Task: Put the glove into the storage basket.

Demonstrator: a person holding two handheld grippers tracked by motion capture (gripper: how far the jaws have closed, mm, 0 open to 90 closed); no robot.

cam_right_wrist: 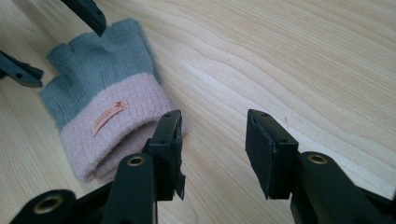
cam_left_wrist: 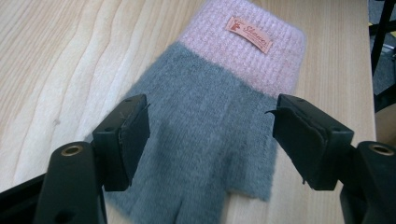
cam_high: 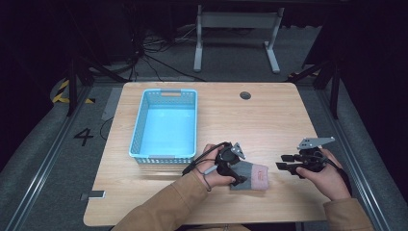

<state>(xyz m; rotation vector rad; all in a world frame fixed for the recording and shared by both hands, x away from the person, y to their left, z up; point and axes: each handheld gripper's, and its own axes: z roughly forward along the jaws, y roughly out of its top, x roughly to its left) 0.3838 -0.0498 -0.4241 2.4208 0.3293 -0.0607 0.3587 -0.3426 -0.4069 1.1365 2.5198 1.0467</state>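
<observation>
1. Near the front edge of the pale wooden table (cam_high: 269,120), a fingerless knitted glove, grey in the body with a pink ribbed cuff (cam_high: 251,176), lay flat between the person's two hands.
2. On that cuff sat a small orange sewn label (cam_left_wrist: 248,34), and the cuff pointed toward the person's right while the short finger stubs pointed left.
3. Over the grey half of the glove hovered the left gripper (cam_high: 230,166), held in the left hand (cam_high: 211,173) with its cable looping beside the wrist.
4. From the left gripper view, its jaws stood wide apart, one at each long edge of the glove, with the grey knit spread across the gap; I could not tell whether the pads touched the wool.
5. To the right of the glove, a little apart from the cuff, the right gripper (cam_high: 284,164) was held level in the right hand (cam_high: 329,178), its tips aimed at the cuff.
6. From the right gripper view, its jaws were spread and held nothing; one pad sat just beside the cuff's open end and bare wood showed between the two.
7. Farther back on the left, a light blue perforated plastic basket (cam_high: 138,126) stood well apart from the glove.
</observation>
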